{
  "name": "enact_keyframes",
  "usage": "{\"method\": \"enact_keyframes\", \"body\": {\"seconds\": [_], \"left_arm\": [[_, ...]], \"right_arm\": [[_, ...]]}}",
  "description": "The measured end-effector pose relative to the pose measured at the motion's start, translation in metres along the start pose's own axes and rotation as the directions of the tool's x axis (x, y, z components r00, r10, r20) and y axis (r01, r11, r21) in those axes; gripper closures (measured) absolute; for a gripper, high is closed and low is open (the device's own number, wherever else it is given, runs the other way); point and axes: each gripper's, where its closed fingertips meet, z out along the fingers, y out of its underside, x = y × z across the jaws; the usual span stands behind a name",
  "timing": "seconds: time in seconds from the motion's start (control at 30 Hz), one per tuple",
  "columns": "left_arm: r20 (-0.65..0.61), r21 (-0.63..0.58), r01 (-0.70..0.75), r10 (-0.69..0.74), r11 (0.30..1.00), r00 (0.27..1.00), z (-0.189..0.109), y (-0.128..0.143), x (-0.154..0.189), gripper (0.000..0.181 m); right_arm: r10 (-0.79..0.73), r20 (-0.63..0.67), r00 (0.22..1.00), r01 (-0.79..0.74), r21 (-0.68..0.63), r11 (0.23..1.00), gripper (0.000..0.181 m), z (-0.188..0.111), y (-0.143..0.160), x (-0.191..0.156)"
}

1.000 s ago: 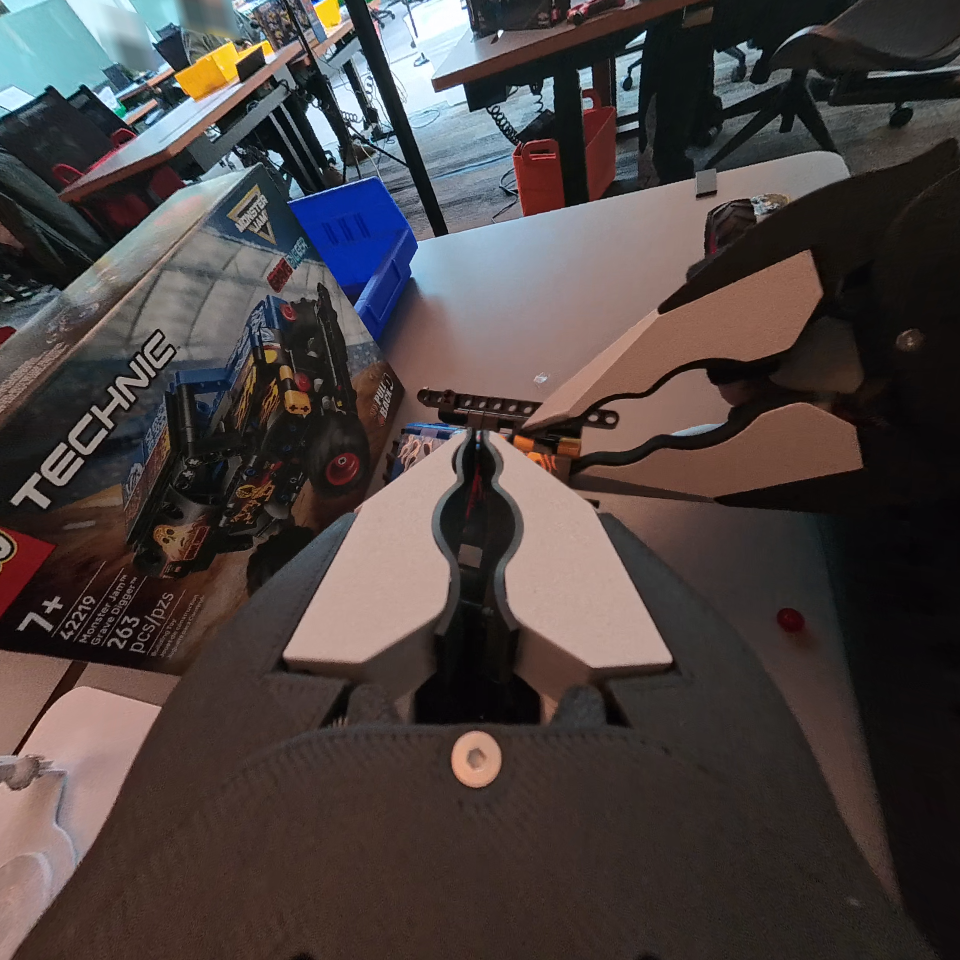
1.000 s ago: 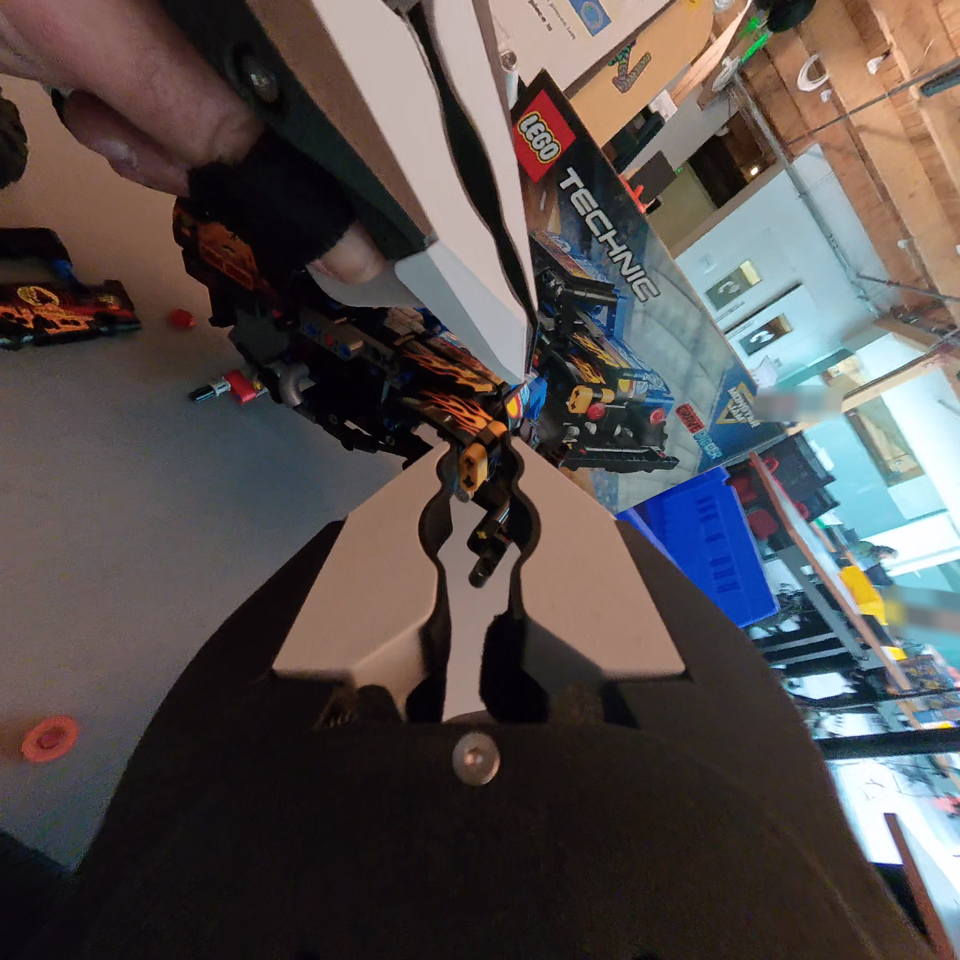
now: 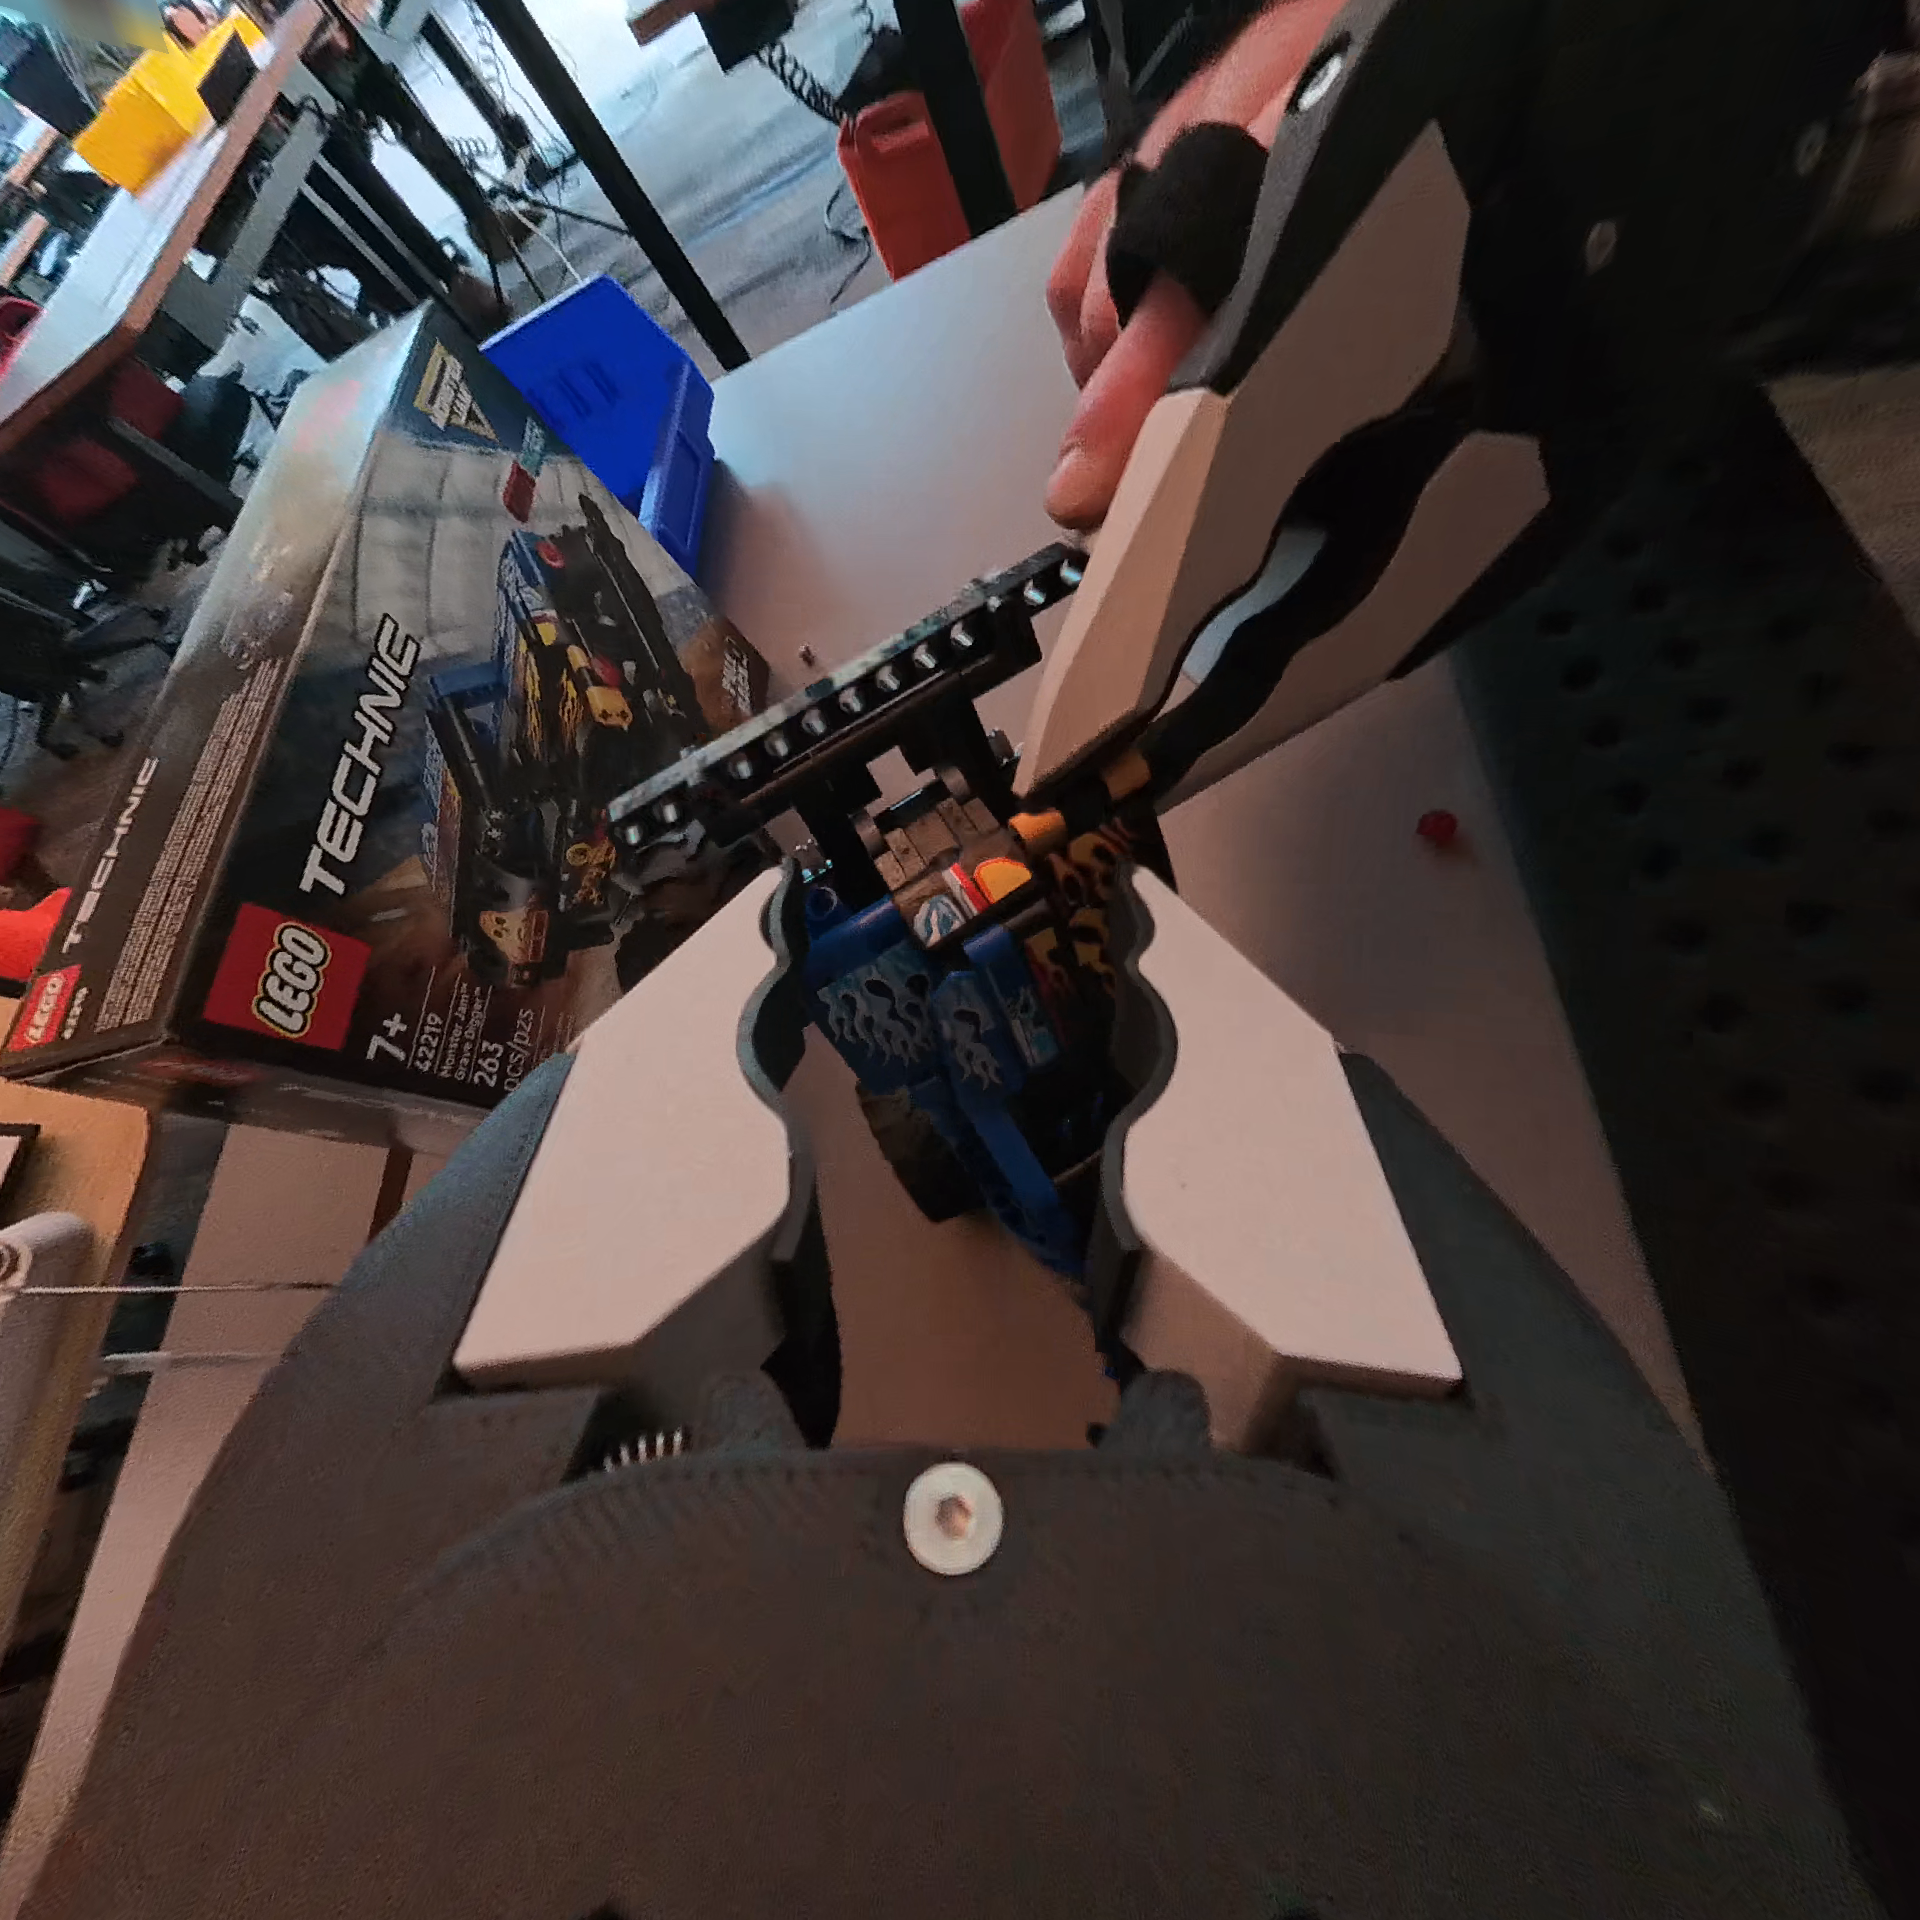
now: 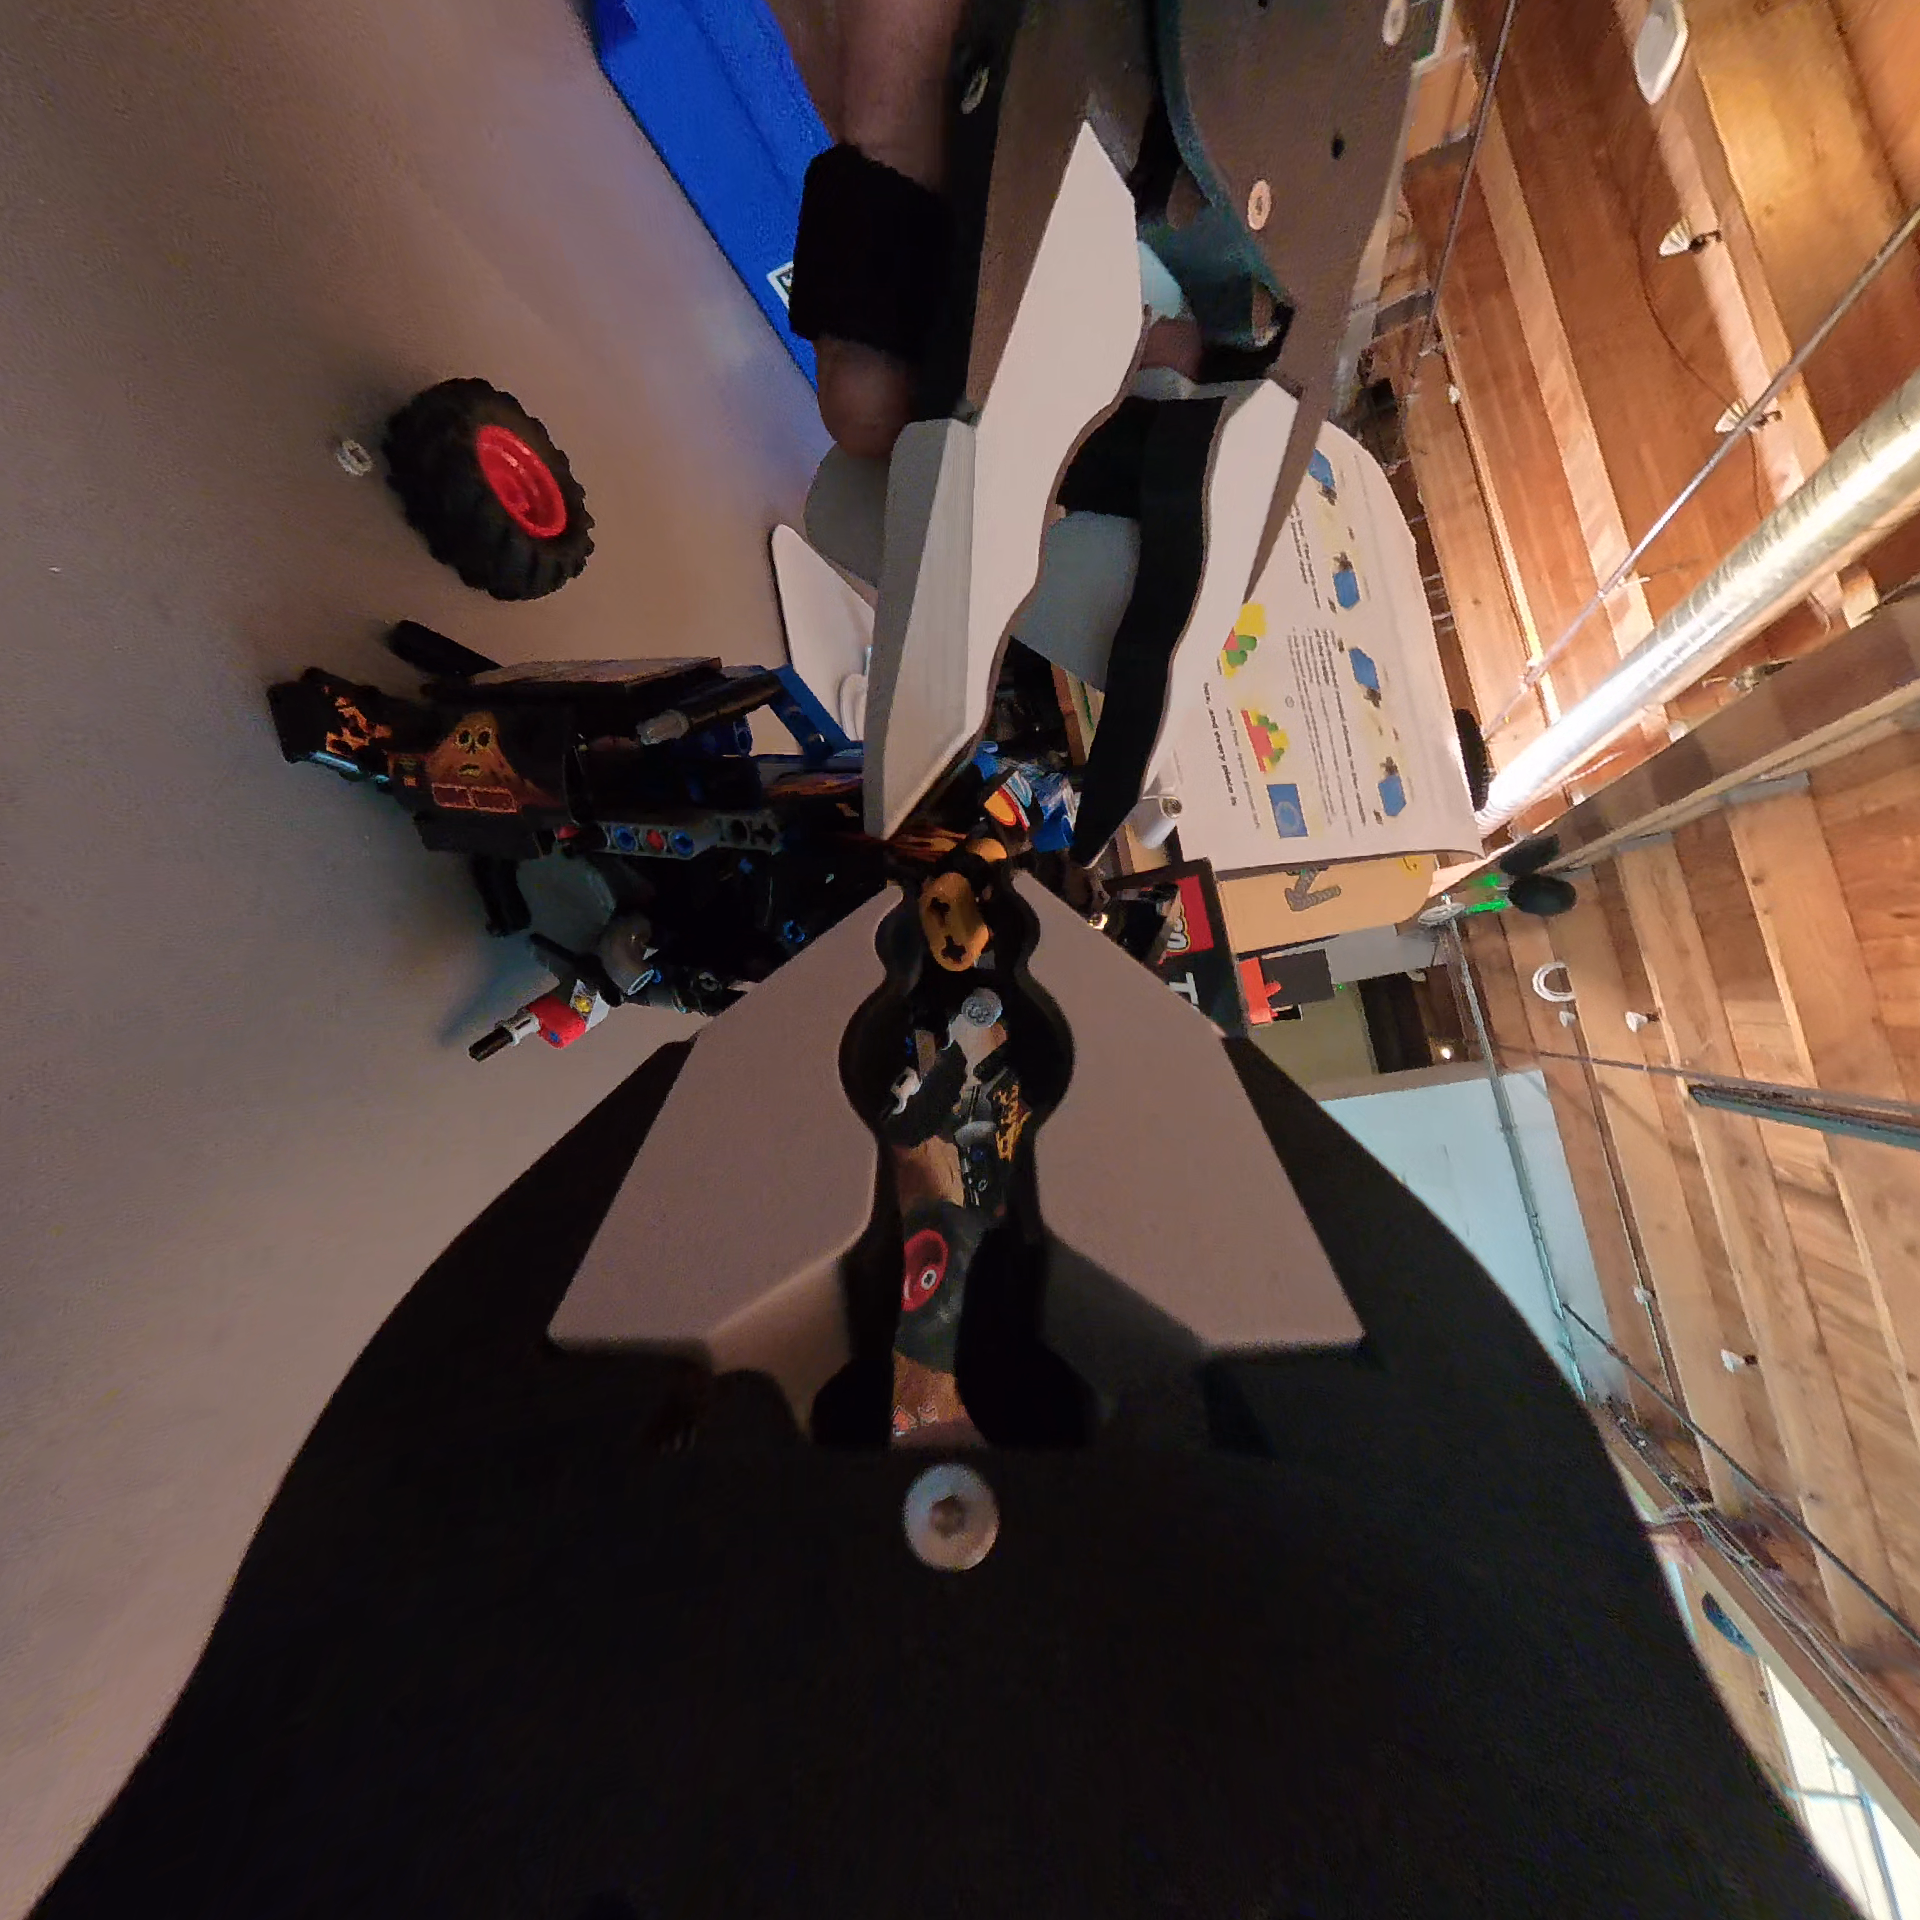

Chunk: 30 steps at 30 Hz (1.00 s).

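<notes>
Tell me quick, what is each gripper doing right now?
Left gripper: partly open around the blue part of the toy truck; a firm grip cannot be told.
Right gripper: shut on the truck's yellow connector.

Beyond the pale grey table [image 3: 894,416] lies a grey carpeted floor [image 3: 665,114] crossed by cables, with wood-topped desks [image 3: 125,281] on dark legs in rows; a black post [image 3: 613,187] rises just behind the table. Overhead runs a timber-planked ceiling [image 4: 1683,436] with a silver duct [image 4: 1704,613] and thin conduits; daylight enters at a window [image 4: 1829,1766].
</notes>
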Motion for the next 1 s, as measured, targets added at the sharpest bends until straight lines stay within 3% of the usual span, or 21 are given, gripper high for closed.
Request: {"method": "enact_keyframes", "body": {"seconds": [0.2, 0.33, 0.7, 0.8, 0.83, 0.87, 1.0], "left_arm": [[-0.015, -0.035, -0.023, 0.023, 0.999, 1.000, -0.002, 0.004, -0.001, 0.127], [0.002, -0.015, 0.002, -0.002, 1.000, 1.000, -0.004, 0.006, -0.004, 0.128], [0.051, 0.080, 0.045, -0.050, 0.996, 0.997, -0.006, 0.012, -0.006, 0.129], [0.117, 0.065, 0.080, -0.087, 0.995, 0.989, -0.009, 0.030, -0.021, 0.132], [0.132, 0.058, 0.106, -0.113, 0.993, 0.985, -0.009, 0.040, -0.026, 0.145], [0.120, 0.090, 0.106, -0.116, 0.990, 0.986, -0.011, 0.040, -0.025, 0.145], [0.110, 0.118, 0.085, -0.098, 0.989, 0.989, -0.011, 0.034, -0.021, 0.151]], "right_arm": [[0.037, 0.020, 0.999, -0.037, 0.009, 0.999, 0.170, 0.003, -0.003, 0.001], [0.085, -0.053, 0.995, -0.086, -0.018, 0.996, 0.168, 0.000, -0.002, 0.005], [-0.011, -0.127, 0.992, -0.001, -0.094, 0.996, 0.180, -0.002, -0.003, 0.002], [-0.039, -0.086, 0.996, 0.033, -0.068, 0.997, 0.181, -0.003, -0.010, -0.009], [-0.043, -0.062, 0.997, 0.039, -0.067, 0.997, 0.181, -0.003, -0.013, -0.017], [-0.047, -0.062, 0.997, 0.043, -0.073, 0.996, 0.181, -0.001, -0.011, -0.021], [0.166, -0.083, 0.983, -0.170, -0.042, 0.985, 0.181, -0.008, 0.002, -0.003]]}}
